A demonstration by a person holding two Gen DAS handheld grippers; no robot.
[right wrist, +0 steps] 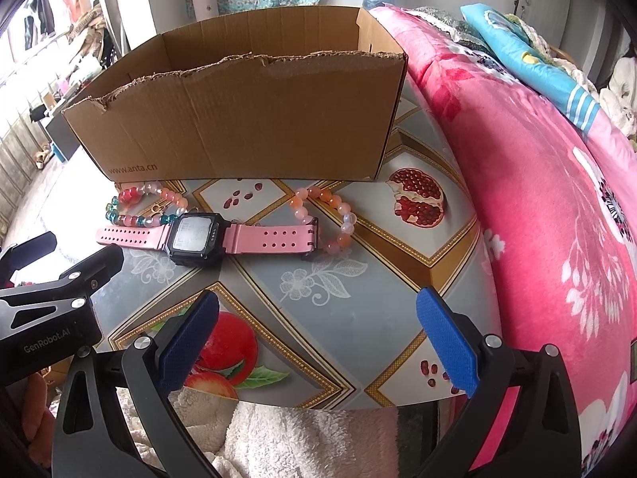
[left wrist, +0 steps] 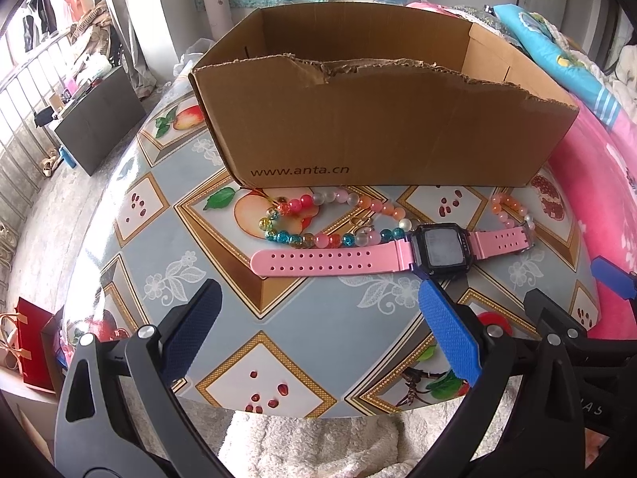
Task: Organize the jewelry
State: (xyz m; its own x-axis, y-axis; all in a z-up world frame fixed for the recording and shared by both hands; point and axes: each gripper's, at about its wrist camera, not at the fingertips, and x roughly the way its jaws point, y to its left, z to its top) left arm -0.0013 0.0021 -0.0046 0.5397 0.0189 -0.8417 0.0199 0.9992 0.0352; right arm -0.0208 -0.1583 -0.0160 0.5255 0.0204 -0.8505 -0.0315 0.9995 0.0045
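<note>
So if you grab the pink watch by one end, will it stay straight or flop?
Probably flop: the pink watch has thin, holey straps that look bendy. The black case would likely sag lowest, looking heaviest. It lies flat, so rolling seems unlikely.

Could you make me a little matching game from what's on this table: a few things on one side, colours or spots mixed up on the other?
Things:
1. watch
2. box
3. colourful bracelet
4. orange bracelet

Descriptions:
A. brown, torn rim
B. pink strap, dark face
C. lies under the buckle end of the strap
D. blue, red and clear beads

Pairs: 1-B, 2-A, 3-D, 4-C
</note>
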